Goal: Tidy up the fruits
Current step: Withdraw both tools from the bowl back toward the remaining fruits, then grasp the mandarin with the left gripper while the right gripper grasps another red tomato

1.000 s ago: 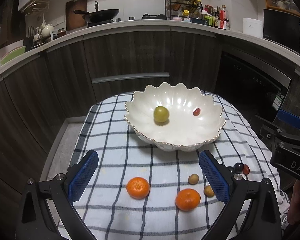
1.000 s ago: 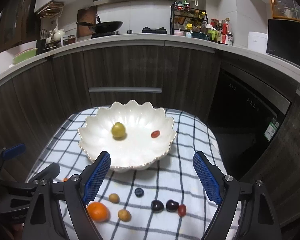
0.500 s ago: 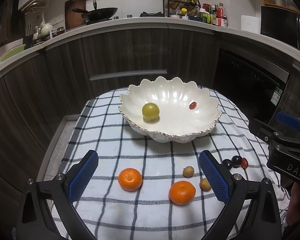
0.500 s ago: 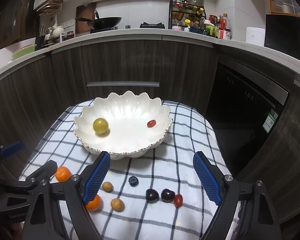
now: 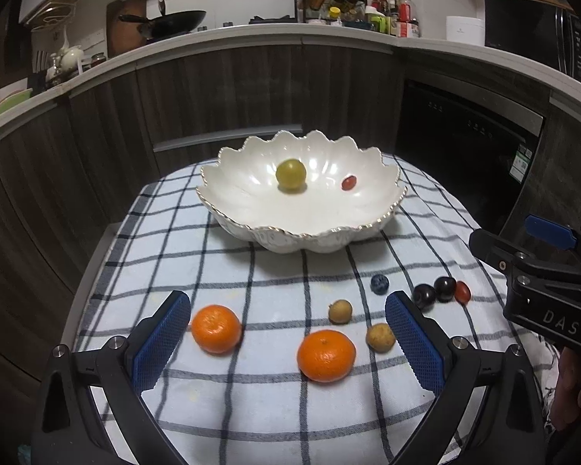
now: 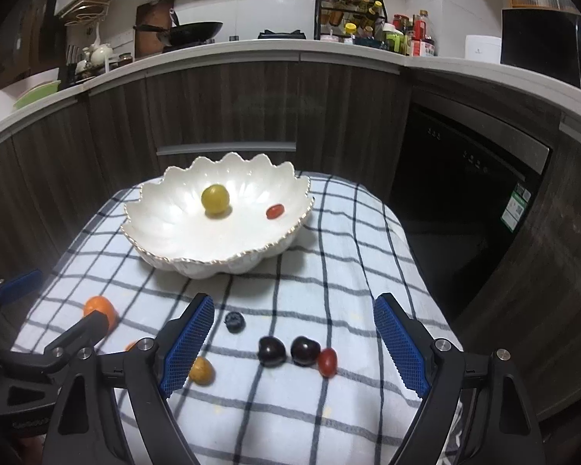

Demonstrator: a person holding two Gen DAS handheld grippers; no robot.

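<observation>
The bowl [image 5: 251,209] stands toward the far edge of the cloth-covered table [image 5: 166,248], holding a round fruit [image 5: 290,173] with a small tomato [image 5: 348,182] to its right. Toward the near edge lie two mandarins [image 5: 215,329] at left, two small round fruits [image 5: 340,311] beside them, then a blueberry [image 5: 379,284], two cherries [image 5: 424,296] and another tomato [image 5: 463,291] toward the right edge

A checked cloth [image 5: 251,279] covers the small table in front. Behind it runs a curved row of dark wood cabinets [image 5: 228,89] under a pale countertop [image 5: 251,37]. A black wok [image 5: 174,23] sits on the stove at the back, beside a wooden cutting board [image 5: 126,23]. A wire rack of bottles and jars [image 6: 348,17] stands further right, then a white canister [image 6: 482,48]. A black dishwasher [image 6: 464,197] is built in on the right.
</observation>
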